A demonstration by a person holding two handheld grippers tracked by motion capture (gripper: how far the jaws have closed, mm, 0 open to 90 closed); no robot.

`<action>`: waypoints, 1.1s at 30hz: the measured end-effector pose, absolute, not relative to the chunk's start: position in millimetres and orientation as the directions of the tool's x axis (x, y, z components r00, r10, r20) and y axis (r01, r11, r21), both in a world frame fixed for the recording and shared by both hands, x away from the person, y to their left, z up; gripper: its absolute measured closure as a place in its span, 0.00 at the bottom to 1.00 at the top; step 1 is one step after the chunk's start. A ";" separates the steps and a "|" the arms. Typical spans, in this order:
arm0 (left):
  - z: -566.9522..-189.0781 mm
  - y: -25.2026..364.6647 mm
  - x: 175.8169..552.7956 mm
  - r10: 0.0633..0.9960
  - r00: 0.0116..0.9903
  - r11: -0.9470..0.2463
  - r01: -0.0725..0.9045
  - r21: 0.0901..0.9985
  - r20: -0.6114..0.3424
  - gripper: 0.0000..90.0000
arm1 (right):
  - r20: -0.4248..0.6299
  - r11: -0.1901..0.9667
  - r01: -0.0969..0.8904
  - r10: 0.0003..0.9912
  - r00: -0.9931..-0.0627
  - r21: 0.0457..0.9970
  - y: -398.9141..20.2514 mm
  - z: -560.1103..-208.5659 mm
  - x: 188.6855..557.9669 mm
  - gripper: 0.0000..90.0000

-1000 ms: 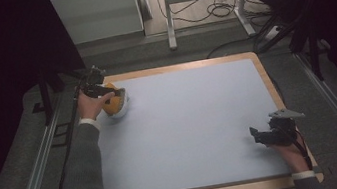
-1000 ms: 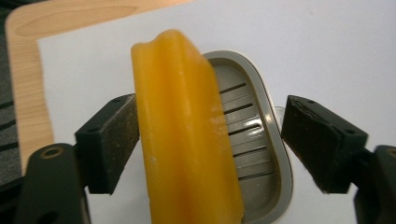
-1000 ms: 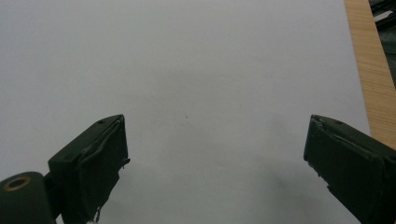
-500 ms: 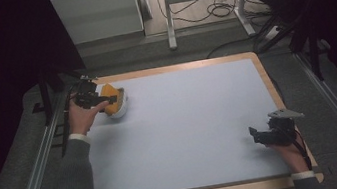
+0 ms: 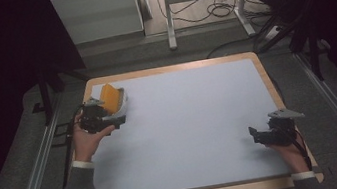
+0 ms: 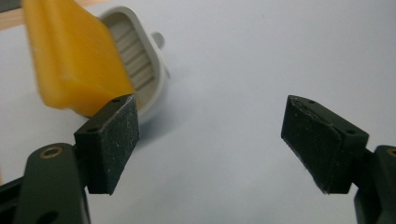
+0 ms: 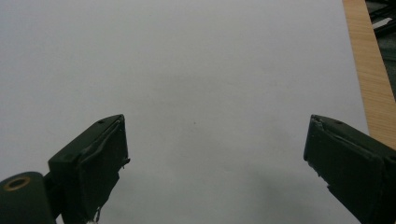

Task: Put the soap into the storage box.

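Yellow sponge (image 6: 74, 60) tilted in white holder (image 6: 140, 65), left claw (image 6: 210, 144) wide open beside it, right claw (image 7: 219, 172) wide open, empty

Count: 2 tools, left tool (image 5: 112, 119) and right tool (image 5: 256, 135) (both with jaws spread wide). 1 yellow block (image 5: 111, 97), 1 white ribbed holder (image 5: 121, 107) under it, 1 counter (image 5: 195, 120) with a wooden rim. 2 hands.

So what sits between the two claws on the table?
Nothing: in the high view, bare white mat runs from the left claw to the right claw.
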State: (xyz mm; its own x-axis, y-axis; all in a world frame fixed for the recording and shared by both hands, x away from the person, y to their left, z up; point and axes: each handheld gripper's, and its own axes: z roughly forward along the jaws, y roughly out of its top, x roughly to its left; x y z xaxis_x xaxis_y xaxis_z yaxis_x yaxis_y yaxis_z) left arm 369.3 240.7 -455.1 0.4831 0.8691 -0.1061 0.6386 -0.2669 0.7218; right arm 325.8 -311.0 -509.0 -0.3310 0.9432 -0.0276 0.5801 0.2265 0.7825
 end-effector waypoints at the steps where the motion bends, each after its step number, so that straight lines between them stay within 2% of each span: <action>1: -459.4 238.4 364.6 0.863 0.492 -0.272 0.640 0.719 -0.111 0.23 | -0.027 0.225 0.580 0.944 -0.329 0.783 -311.4 -508.8 325.6 0.07; 10: -496.1 224.7 334.0 0.845 0.524 -0.317 0.657 0.683 -0.112 0.23 | -0.023 0.225 0.585 0.943 -0.332 0.779 -310.2 -509.2 325.7 0.07; 16: -511.4 223.7 322.6 0.834 0.528 -0.295 0.672 0.679 -0.161 0.22 | -0.027 0.231 0.581 0.941 -0.337 0.780 -304.2 -508.7 326.9 0.07; 33: -517.4 218.9 318.3 0.823 0.549 -0.324 0.666 0.672 -0.147 0.21 | -0.047 0.271 0.565 0.924 -0.379 0.779 -283.2 -510.3 330.2 0.07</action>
State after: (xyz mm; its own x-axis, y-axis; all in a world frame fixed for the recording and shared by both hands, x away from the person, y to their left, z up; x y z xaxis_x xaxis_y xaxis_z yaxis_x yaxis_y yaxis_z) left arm 318.3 218.9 -517.4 0.5491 0.8227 -0.1469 0.6659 -0.3245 0.6718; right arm 330.2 -283.2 -510.3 -0.3794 0.9241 -0.0465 0.5653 0.2713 0.7790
